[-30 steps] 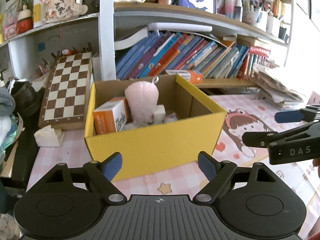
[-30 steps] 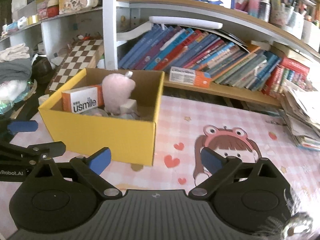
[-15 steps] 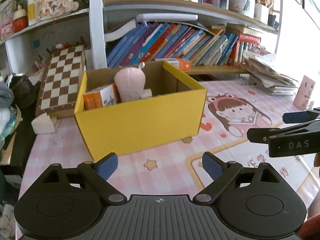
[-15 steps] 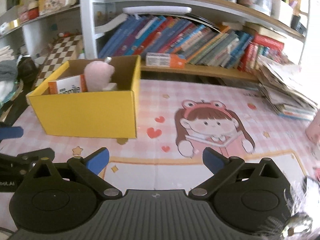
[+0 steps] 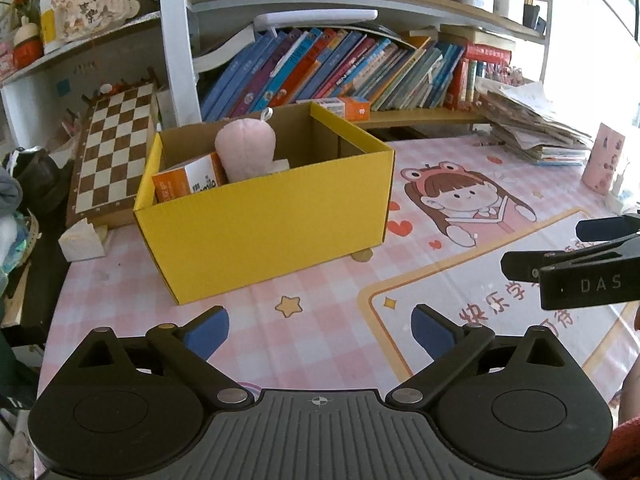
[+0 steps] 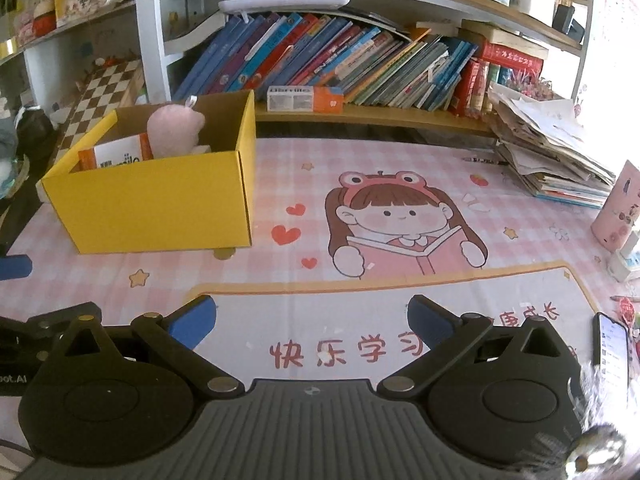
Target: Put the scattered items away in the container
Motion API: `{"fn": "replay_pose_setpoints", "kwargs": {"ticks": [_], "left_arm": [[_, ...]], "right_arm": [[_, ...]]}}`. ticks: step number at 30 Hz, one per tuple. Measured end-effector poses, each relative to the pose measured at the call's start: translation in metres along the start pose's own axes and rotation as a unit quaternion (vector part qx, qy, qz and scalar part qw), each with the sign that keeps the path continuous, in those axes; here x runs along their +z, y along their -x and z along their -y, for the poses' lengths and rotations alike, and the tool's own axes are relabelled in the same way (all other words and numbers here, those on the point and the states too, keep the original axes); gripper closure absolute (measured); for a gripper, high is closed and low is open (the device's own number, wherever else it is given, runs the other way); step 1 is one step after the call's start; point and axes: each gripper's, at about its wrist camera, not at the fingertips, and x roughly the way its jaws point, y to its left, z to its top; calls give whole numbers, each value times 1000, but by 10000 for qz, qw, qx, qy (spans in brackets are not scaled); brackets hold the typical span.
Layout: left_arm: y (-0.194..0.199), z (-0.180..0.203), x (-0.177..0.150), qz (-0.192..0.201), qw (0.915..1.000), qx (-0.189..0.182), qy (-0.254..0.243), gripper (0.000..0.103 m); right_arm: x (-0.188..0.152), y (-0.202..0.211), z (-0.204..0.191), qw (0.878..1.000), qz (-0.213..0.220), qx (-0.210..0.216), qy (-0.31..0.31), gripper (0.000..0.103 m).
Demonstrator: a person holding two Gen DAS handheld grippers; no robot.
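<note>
Left hand-held gripper (image 5: 320,326) opening at this moment, jaws already wide, nothing between the blue pads. Right hand-held gripper (image 6: 312,318) fully spread and likewise empty. Yellow box (image 5: 264,216) resting on the pink-checked surface (image 5: 320,320), ahead of both grippers: ahead and slightly left of the left one, well off to the left of the right one, so nearer the left hand. Inside the box: a pink plush toy (image 5: 245,148) upright near the middle, and an orange-and-white carton (image 5: 186,180) leaning to the left of it. Long axis of the box running left to right in the left wrist view, one corner turned toward the camera. No loose item visible on the surface in front of the box, so probably little left to gather near it; judged close to finished. Shown only by the right wrist view: a phone (image 6: 612,346) lying far right of the box at the surface's edge. Shown only by the left wrist view: a crumpled tissue (image 5: 82,240) just left of the box, below the chessboard (image 5: 116,148).
</note>
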Motion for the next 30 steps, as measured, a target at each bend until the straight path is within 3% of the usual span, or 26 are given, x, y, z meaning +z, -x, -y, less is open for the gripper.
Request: {"fn": "replay_pose_setpoints", "kwargs": {"ticks": [30], "left_arm": [[0, 5, 0, 47, 9999, -161, 14, 1]], "right_arm": [[-2, -1, 7, 10000, -52, 55, 53, 0]]}}
